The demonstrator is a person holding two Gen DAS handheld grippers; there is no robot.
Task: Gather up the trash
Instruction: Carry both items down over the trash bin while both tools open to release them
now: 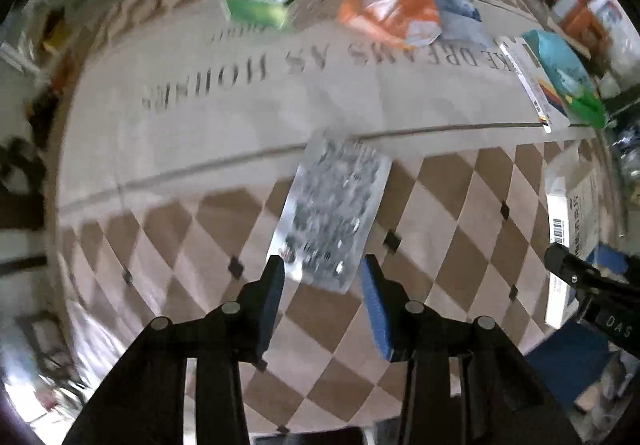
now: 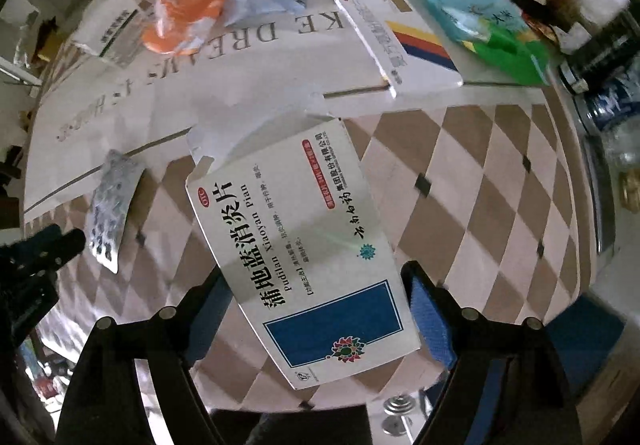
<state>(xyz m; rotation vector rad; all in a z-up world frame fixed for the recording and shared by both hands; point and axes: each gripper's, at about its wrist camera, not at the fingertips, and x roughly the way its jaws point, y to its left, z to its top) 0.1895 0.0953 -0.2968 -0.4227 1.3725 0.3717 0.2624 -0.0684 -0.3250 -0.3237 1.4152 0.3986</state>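
A silver blister pack (image 1: 336, 213) lies on the checkered tablecloth (image 1: 460, 221). My left gripper (image 1: 324, 273) is open with its fingertips on either side of the pack's near end. The pack also shows in the right wrist view (image 2: 110, 205), with the left gripper's tip (image 2: 60, 245) beside it. My right gripper (image 2: 316, 285) is shut on a white and blue medicine box (image 2: 304, 245) with an open flap, held above the table.
Farther back lie a green box (image 1: 252, 1), an orange bag (image 1: 392, 9), a blue wrapper (image 1: 460, 9), a white striped box (image 2: 404, 41) and a teal and green bag (image 2: 480, 21). Bottles (image 2: 612, 113) stand at the right edge.
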